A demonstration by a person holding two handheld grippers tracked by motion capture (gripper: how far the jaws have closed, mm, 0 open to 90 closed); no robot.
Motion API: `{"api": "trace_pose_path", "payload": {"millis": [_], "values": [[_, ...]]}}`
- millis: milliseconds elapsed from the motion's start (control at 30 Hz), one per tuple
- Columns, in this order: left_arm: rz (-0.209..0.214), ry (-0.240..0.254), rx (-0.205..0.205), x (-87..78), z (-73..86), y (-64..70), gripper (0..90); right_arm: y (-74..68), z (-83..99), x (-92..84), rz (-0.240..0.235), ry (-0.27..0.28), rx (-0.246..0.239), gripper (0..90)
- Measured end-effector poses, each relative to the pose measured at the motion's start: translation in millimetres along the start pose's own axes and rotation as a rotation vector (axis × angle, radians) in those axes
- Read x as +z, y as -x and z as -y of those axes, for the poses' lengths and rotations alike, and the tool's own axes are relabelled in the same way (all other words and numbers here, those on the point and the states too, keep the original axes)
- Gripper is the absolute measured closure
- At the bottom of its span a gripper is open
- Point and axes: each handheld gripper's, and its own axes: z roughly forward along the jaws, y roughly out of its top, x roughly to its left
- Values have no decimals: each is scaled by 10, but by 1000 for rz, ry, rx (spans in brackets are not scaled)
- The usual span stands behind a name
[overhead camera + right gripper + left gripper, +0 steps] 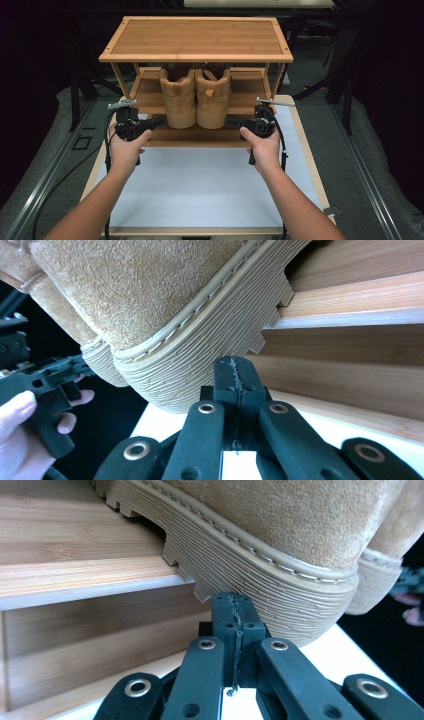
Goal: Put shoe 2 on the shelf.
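The two tan boots, left boot (178, 99) and right boot (213, 97), stand side by side, touching, on the middle shelf (246, 95) of the wooden rack (196, 37), heels toward me and overhanging the shelf's near edge. In my left gripper view the ribbed sole (260, 580) of the left boot juts out past the shelf lip; my right gripper view shows the same for the right boot (150, 295).

My left gripper (159, 121) comes in from the left and my right gripper (231, 121) from the right, both level with the heels. Each has its jaws pressed fully together with nothing between them, tips just beside the soles; I cannot tell whether they touch.

What worries me: with jaws closed I can only push, not grasp. If one side presses harder, the pair could twist, and a heel that already hangs over the edge could tip off onto the white tabletop (200, 185). A nudge too low might catch the shelf lip and shift the whole rack.

Count: two boots, two grippers, one rack with three levels that I can see, one table.
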Motion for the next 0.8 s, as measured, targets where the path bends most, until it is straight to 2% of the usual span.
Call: {"api": "trace_pose_path", "payload": {"millis": [67, 200, 333, 467, 567, 667, 767, 800], "values": [[-9, 9, -3, -6, -28, -12, 900, -10, -9, 15, -13, 9, 3, 900], [-29, 27, -21, -6, -106, -41, 900, -79, -44, 42, -2, 12, -18, 900], [-16, 37, -41, 40, -174, -74, 900, -107, -117, 74, 10, 26, -17, 900], [-18, 29, -38, 117, -183, -68, 900, -50, -175, 94, 18, 40, 2, 900], [-27, 21, -43, 189, -171, -81, 900, 0, -194, 131, 52, 40, 5, 900], [-37, 23, -48, 235, -162, -99, 900, 49, -203, 171, 48, 41, 24, 900], [-25, 29, -61, 251, -168, -110, 900, 79, -219, 190, 67, 39, 33, 900], [-20, 36, -62, 251, -173, -110, 900, 91, -226, 185, 54, 41, 41, 900]]}}
